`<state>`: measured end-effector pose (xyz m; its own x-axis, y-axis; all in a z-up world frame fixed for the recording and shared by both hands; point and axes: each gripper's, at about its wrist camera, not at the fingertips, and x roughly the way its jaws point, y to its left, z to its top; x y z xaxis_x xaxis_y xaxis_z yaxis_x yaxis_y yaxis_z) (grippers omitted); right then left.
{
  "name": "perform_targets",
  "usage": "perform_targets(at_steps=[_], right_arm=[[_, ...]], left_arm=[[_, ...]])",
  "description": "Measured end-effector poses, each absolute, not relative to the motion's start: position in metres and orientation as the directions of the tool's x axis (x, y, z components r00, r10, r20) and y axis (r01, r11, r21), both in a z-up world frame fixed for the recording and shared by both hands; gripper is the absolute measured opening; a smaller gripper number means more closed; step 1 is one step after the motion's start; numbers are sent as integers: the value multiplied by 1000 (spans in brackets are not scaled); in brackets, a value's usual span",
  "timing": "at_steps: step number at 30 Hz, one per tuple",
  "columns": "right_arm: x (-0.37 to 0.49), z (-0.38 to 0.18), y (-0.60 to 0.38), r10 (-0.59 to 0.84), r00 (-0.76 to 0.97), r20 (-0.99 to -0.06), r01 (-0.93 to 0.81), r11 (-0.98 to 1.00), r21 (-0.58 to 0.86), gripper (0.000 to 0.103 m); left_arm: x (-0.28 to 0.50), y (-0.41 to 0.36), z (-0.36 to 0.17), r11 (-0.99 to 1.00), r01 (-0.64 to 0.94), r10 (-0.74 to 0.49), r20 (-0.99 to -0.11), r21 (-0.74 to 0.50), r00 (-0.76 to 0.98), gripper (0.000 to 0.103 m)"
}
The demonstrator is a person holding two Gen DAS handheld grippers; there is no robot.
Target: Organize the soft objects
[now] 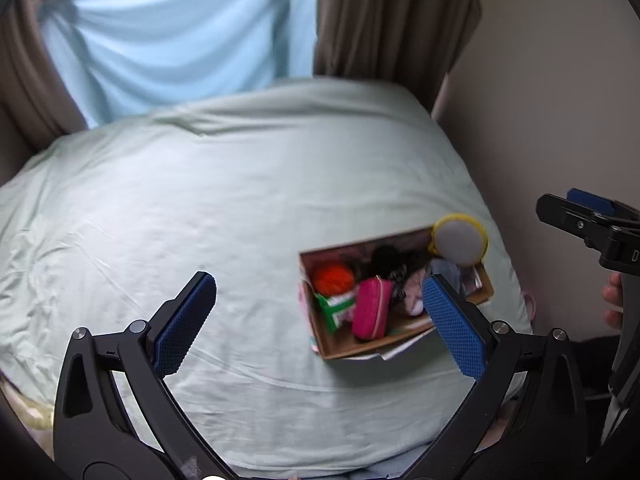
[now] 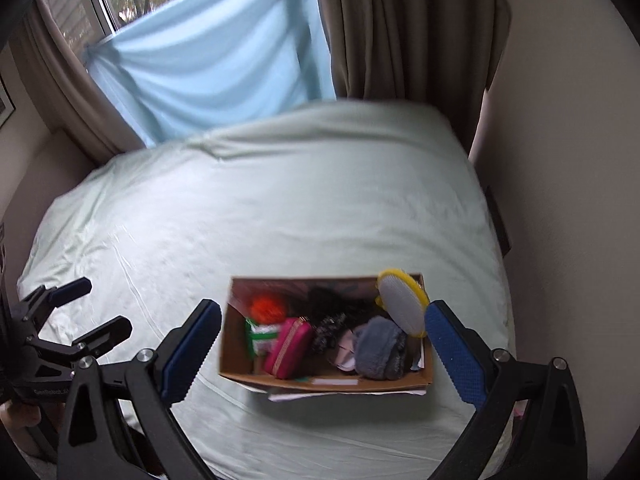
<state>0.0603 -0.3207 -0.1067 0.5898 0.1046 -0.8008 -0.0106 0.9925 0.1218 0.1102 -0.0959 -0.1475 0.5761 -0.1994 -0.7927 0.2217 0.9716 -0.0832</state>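
An open cardboard box [image 2: 244, 376] [image 1: 332, 350] sits on the pale green bed near its right front. Inside lie an orange ball [image 2: 267, 306] [image 1: 333, 276], a pink zip pouch [image 2: 288, 347] [image 1: 372, 312], a green-and-white item [image 2: 262, 336], black patterned fabric [image 2: 332, 320], a grey fluffy piece [image 2: 378, 346] and a yellow-rimmed round brush [image 2: 402, 304] [image 1: 460, 242] leaning at the right end. My left gripper [image 1: 320, 320] is open and empty above the bed, left of the box. My right gripper [image 2: 324, 352] is open and empty, above the box.
The bed sheet [image 2: 280, 208] stretches back to a window with a light blue cloth [image 2: 208, 64] and brown curtains [image 2: 400, 28]. A beige wall [image 2: 568, 160] runs along the bed's right side. The left gripper also shows in the right wrist view [image 2: 92, 304].
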Motion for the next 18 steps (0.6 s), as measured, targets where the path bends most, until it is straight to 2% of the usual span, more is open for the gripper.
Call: perform_targets(at_steps=[10,18], right_arm=[[18,-12,-250,77,757,-649,-39,997,73,101],[-8,12,-216,36,829,-559,-37,999,10,101]], left_arm=[[60,-21,-43,993,103,-122,-602,-66,789,103],[28,5,-15,997,58,-71,-489,-41,869,103]])
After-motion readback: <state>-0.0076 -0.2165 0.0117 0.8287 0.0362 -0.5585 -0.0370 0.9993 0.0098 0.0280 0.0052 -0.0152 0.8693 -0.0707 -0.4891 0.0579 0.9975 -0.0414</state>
